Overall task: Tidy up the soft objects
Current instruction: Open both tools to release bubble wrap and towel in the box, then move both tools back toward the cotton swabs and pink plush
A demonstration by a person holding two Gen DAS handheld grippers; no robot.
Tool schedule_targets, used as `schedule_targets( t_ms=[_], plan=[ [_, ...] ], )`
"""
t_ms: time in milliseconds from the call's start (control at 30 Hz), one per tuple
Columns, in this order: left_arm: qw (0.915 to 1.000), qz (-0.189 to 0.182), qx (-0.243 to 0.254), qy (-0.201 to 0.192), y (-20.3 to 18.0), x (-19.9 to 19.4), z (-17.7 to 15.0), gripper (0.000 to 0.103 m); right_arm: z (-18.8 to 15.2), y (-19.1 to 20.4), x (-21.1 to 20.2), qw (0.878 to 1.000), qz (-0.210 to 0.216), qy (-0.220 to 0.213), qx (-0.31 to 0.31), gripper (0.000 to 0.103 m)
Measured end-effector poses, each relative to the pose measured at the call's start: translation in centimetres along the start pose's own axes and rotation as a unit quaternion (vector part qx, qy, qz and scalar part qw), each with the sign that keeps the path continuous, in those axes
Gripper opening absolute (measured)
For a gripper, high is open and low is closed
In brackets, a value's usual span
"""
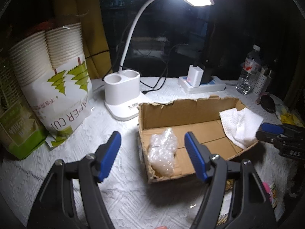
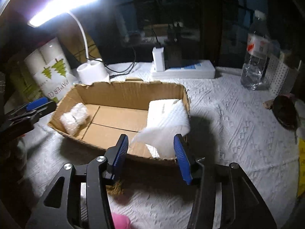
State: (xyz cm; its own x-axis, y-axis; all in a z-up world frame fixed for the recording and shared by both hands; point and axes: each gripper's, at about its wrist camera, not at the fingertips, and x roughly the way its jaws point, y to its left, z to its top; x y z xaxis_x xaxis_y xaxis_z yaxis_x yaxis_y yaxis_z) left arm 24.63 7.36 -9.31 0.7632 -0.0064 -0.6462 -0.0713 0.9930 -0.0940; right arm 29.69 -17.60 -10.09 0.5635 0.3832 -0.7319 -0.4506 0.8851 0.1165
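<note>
We judge the placing step nearly complete: the paper towel [image 2: 167, 122] lies in the right end of the cardboard box [image 2: 125, 93], one corner draped over the near wall, and the bubble wrap [image 1: 164, 150] lies at the left end. The right gripper [image 2: 150, 152] has its jaws apart; the towel's loose corner sits between them, apparently untouched. The left gripper [image 1: 152, 152] hovers above the bubble wrap, jaws apart and empty. Next, we judge, the draped corner needs tucking inside, or the right gripper clears away to seek another soft item on the bench [image 2: 238, 126].
</note>
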Motion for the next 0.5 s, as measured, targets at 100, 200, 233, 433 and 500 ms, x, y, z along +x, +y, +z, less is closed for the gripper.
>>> schedule_targets(
  t_ms=[100, 200, 233, 433, 500],
  plan=[
    [1.0000, -0.002, 0.002, -0.005, -0.2, -0.6, -0.1, 0.070, 0.0, 0.0, -1.5, 1.000, -0.001, -0.015, 0.003, 0.053],
    [1.0000, -0.003, 0.002, -0.007, -0.3, -1.0, -0.1, 0.070, 0.3, -0.6, -2.2, 0.999, -0.010, -0.031, 0.015, 0.053],
    [1.0000, -0.003, 0.002, -0.007, -0.3, -1.1, -0.2, 0.071, 0.5, -0.7, -2.1, 0.999, -0.016, -0.033, 0.017, 0.053],
    [1.0000, 0.001, 0.000, -0.006, 0.1, -1.4, -0.4, 0.070, 0.7, -1.7, 0.1, 0.999, -0.033, -0.017, 0.032, 0.053],
    [1.0000, 0.004, -0.001, -0.007, 0.2, -1.6, -0.4, 0.071, 0.6, -1.4, -0.1, 0.999, -0.028, -0.019, 0.030, 0.053]
  ],
)
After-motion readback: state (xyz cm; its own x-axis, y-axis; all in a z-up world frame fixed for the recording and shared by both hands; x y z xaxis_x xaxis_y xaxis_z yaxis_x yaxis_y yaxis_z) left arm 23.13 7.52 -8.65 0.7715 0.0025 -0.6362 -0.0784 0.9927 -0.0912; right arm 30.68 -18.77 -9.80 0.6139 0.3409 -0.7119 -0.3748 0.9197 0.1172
